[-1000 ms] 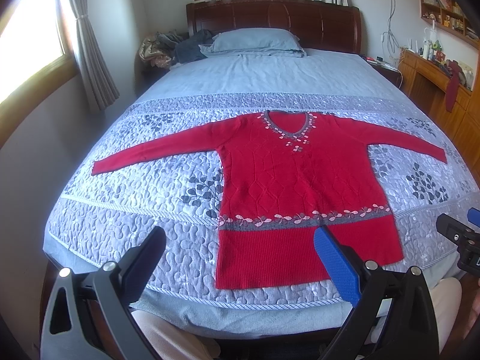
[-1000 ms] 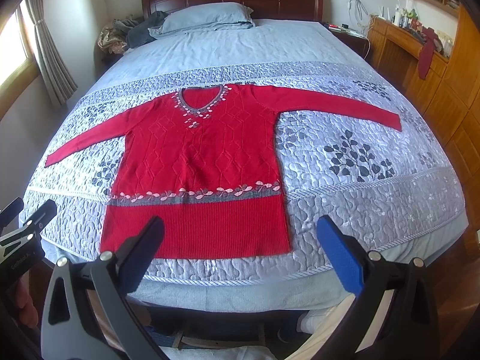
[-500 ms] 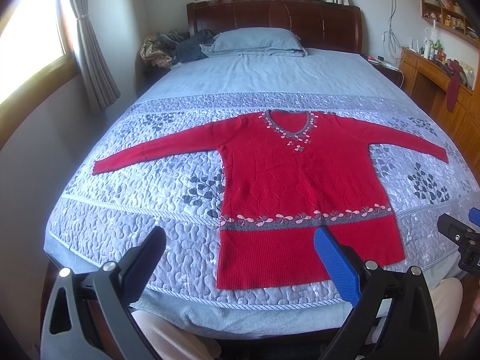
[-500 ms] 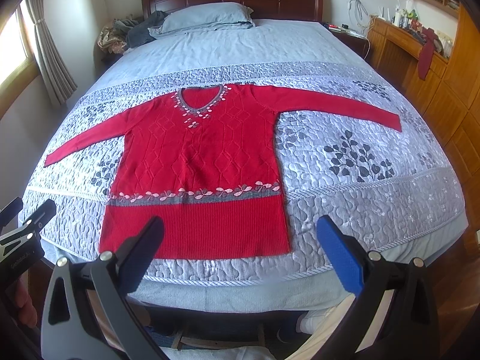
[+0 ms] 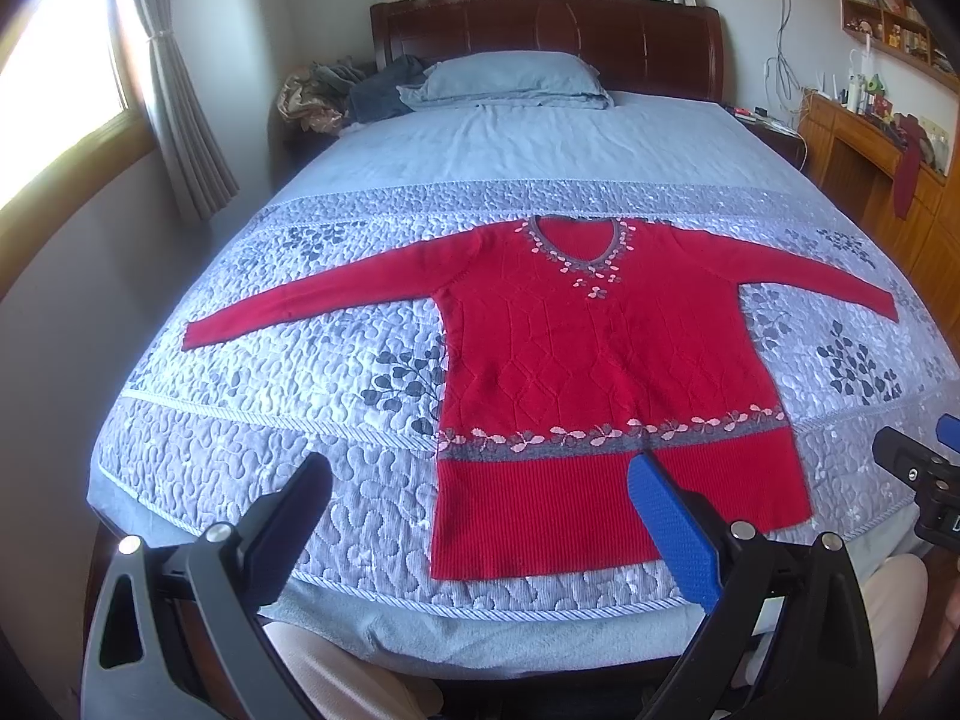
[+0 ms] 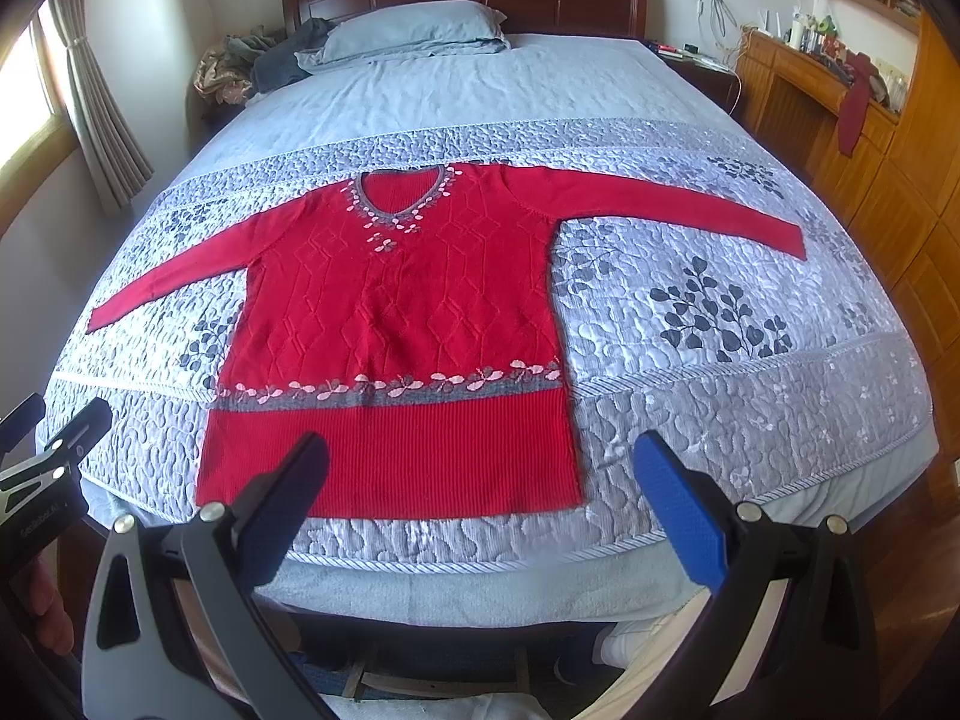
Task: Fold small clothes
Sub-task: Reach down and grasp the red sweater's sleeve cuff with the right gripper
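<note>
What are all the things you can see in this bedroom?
Sweater: one, red with a grey and pink flower band, spread flat on the quilt, both sleeves out.
Quilt: one, grey with dark leaf prints, over the near half of the bed.
Sheet: one, pale blue, far half of the bed.
Pillow: one, pale blue, at the headboard.
Headboard: one, dark wood, far end.
Clothes heap: one, mixed colours, left of the pillow.
Curtain: one, grey, by the window.
Wooden cabinets: orange-brown, right wall.
Left gripper: open, hovering at the foot of the bed.
Right gripper: open, hovering alongside.
</note>
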The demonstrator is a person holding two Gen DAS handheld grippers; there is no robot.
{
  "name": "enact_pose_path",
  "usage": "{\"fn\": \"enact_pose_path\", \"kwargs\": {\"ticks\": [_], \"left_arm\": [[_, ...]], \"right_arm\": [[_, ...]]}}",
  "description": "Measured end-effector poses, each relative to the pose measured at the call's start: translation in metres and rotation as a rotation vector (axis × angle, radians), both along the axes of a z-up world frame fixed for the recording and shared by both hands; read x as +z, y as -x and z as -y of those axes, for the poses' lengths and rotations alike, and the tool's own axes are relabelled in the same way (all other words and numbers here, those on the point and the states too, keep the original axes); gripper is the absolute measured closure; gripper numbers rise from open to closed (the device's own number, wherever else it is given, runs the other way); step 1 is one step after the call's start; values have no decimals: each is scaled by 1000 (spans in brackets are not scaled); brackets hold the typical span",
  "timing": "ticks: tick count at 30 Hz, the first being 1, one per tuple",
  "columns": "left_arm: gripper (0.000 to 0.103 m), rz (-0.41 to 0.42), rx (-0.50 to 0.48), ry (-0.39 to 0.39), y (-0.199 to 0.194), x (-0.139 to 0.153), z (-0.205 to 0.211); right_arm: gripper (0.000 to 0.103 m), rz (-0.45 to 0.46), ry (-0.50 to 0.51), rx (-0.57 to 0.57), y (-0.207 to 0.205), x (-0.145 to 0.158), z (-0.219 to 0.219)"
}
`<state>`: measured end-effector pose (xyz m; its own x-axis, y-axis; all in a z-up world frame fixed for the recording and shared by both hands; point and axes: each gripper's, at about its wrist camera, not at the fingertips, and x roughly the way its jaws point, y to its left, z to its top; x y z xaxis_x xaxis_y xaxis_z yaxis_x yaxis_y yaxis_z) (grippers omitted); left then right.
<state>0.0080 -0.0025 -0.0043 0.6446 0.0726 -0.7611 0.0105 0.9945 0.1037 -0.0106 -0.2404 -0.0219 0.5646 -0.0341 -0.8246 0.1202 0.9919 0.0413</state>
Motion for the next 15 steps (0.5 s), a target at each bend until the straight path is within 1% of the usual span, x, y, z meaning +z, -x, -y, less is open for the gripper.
{"fn": "enact_pose_path", "kwargs": {"ticks": [4,8,11,13,15], "left_arm": [[4,-15,0,-10,-8,-6,5],[4,-54,0,-10,-31,-16,14],[4,-67,-6,-17,-62,-21,30],[4,-71,-8,-25,-91,-22,47],[4,-76,-13,-11,-125,-24,68]], "right_arm": [[3,-3,-2,8,-8,-3,6],[3,-28,-37,-8,-30,-5,36],[3,-23,-26,-50,-56,-1,77],[3,-20,17,-92,-80,3,115],[3,-27,29,-127,-104,3,151]]}}
